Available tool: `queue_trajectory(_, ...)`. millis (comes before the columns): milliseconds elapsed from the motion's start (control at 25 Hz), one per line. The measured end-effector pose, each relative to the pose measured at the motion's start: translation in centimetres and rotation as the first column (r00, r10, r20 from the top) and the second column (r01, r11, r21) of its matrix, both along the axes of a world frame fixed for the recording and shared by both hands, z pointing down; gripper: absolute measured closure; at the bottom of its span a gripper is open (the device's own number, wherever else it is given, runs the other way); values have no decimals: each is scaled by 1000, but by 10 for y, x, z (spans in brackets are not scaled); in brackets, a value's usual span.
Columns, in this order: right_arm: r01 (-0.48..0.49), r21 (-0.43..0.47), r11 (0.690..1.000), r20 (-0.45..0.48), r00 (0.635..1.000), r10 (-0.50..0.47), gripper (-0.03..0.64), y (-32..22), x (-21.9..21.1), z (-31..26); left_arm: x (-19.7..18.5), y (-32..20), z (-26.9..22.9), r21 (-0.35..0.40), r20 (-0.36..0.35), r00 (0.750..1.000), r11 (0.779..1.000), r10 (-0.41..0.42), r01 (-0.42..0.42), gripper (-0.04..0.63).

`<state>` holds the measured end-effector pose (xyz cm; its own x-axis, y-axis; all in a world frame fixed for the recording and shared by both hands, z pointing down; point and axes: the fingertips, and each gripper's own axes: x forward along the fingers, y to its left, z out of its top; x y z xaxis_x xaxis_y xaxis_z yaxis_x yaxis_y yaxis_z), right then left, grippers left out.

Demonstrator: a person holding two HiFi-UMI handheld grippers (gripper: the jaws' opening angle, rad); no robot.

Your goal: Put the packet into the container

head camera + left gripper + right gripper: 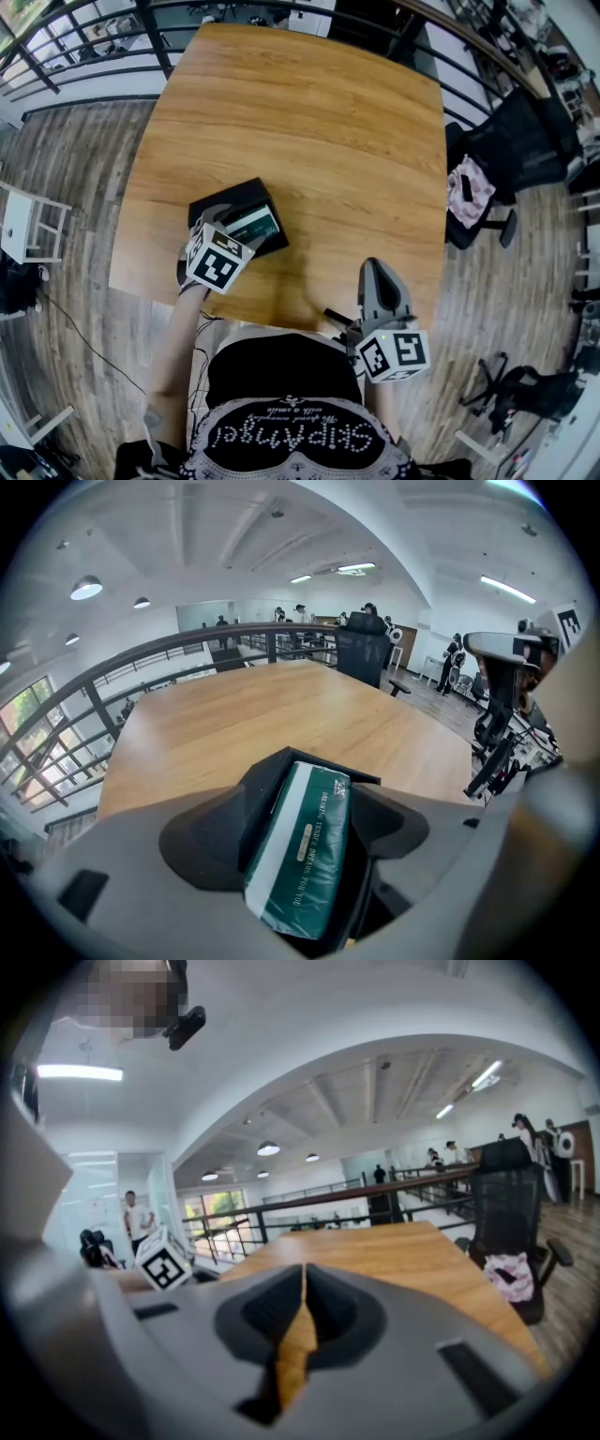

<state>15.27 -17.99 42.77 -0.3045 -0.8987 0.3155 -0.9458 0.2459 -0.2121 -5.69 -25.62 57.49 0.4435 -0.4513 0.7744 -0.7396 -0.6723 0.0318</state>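
Your left gripper (225,234) sits closest, low over the near left part of the table (309,122), and its own view shows its jaws closed against the two long sides of the green packet (302,850), so it is gripping that packet and nothing else. The packet hangs tilted between the jaws with its far end already over, and apparently inside, the black container (214,201), which lies flat on the wood directly under the gripper. I judge that you are at the placing step: the packet has reached the container but is not yet let go. The next move calls for you to lower and level the packet until it rests on the container's floor, then part the jaws and lift straight up so the wrapper does not drag out with a pad. Your right gripper (379,281) rests well apart at the near right edge of the table, its jaws pressed together with nothing between them, only wood visible through the slit. By count: one packet, one container, one table, two grippers.
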Motion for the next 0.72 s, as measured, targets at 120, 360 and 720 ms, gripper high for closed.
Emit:
queue_trajectory(120, 1, 2, 1000, -1, 1000, -1, 583, 1, -1, 0, -7, -7, -12, 52, -27, 998, 997, -50, 51, 284)
queue_trajectory(360, 14, 15, 1000, -1, 1000, -14, 583, 1, -5, -3, -18, -18, -44, 168, -80, 988, 975, -133, 145, 400)
queue_trajectory(720, 43, 43, 998, -3, 999, -43, 583, 6, -18, -12, -41, -20, -118, 377, -217, 952, 881, -217, 287, 553)
